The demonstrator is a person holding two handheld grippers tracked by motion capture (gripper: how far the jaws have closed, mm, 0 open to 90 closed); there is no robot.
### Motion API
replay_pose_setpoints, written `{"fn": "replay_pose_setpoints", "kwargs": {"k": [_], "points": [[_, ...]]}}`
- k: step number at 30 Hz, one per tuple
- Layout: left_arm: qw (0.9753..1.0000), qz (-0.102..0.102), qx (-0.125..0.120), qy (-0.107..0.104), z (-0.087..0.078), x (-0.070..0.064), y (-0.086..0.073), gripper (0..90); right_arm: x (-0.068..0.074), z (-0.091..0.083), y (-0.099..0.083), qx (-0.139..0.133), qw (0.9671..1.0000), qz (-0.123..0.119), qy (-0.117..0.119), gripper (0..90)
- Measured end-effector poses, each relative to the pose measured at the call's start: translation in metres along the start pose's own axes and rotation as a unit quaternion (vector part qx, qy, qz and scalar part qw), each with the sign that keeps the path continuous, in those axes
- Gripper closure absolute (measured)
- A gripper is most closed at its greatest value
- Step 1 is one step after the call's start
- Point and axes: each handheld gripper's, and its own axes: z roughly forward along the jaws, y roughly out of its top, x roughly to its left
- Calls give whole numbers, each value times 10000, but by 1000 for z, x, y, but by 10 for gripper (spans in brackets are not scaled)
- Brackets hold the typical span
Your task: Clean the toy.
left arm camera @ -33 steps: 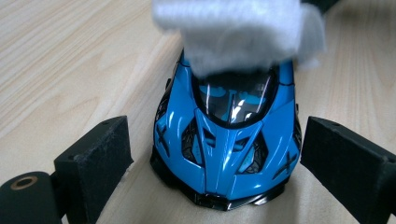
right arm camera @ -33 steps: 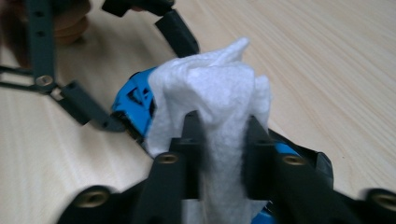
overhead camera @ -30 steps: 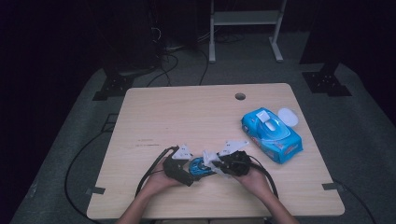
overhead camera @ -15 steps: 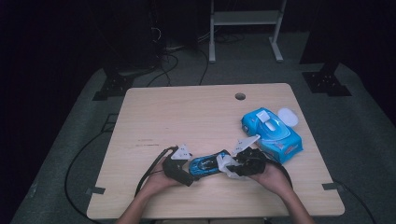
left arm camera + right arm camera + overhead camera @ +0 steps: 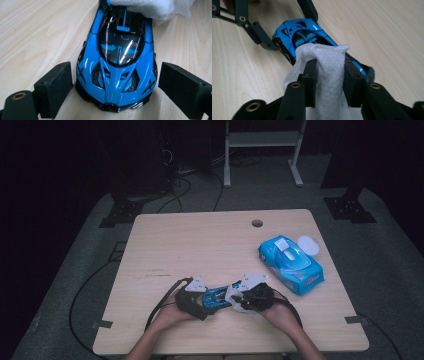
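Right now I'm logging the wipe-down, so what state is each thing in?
toy car: upright on the table, nose between the left jaws, not clamped.
left gripper: open, straddling the car's nose.
right gripper: shut on the wipe.
wipe: bunched, draped on the car's rear.
wipes pack: lid flipped open.

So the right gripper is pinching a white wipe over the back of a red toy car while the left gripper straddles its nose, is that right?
Not quite: the toy car is blue, as the left gripper view shows. The rest holds: the right gripper pinches the white wipe over its back, and the left gripper straddles its nose.
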Motion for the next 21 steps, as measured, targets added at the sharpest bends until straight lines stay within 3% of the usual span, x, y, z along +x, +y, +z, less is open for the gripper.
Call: {"fn": "replay_pose_setpoints", "kwargs": {"k": [7, 8, 14, 21], "points": [[9999, 93, -18, 84, 3, -1, 2, 167, -4, 4, -6, -58, 9995, 257, 162, 767], [9999, 129, -12, 85, 3, -2, 2, 209, -6, 3, -7, -40, 9995, 288, 149, 779], [9997, 186, -2, 165, 4, -6, 3, 225, -16, 0, -15, -13, 9984, 557, 34, 806], [9999, 103, -33, 61, 2, -5, 2, 227, -11, 3, -12, 31, 9988, 482, -111, 822]]}}
